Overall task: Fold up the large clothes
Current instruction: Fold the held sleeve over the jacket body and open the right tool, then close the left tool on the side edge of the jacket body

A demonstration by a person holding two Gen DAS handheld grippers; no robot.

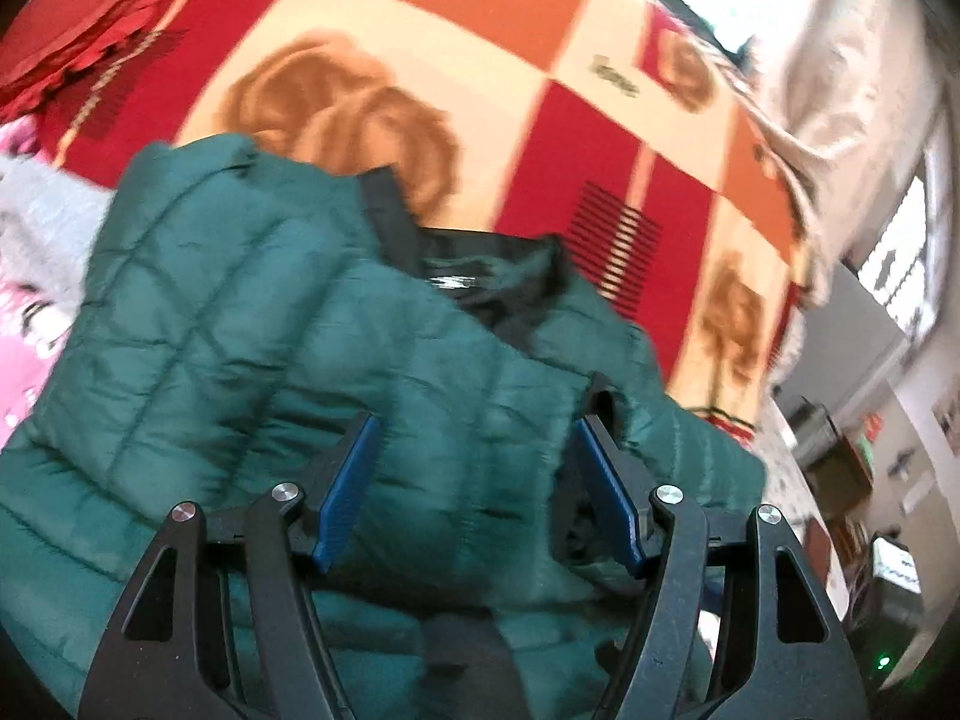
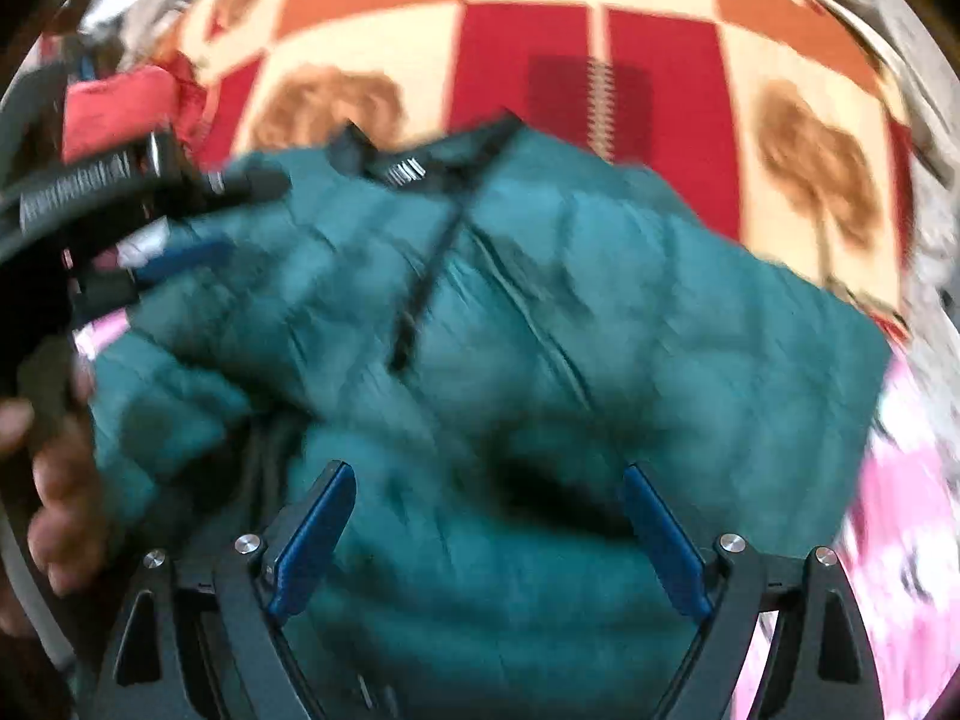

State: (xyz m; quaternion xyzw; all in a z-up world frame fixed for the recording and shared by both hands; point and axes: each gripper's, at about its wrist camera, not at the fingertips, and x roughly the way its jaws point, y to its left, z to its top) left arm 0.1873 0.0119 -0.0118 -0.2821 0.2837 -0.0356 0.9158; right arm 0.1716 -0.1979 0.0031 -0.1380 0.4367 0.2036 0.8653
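Teal quilted puffer jacket (image 2: 540, 312) lies bunched on red/orange/cream patterned blanket (image 1: 420, 48). Left gripper (image 1: 474, 480): fingers apart w/ jacket fabric between, grip unclear. Right gripper (image 2: 489, 534): fingers wide apart above jacket, nothing held.

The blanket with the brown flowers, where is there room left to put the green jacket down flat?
The checked blanket lies bare beyond the green jacket's collar, and to its right in the right wrist view, up to the pale bedding. It is crowded at the other side: red cloth, grey fabric and pink fabric border the jacket.
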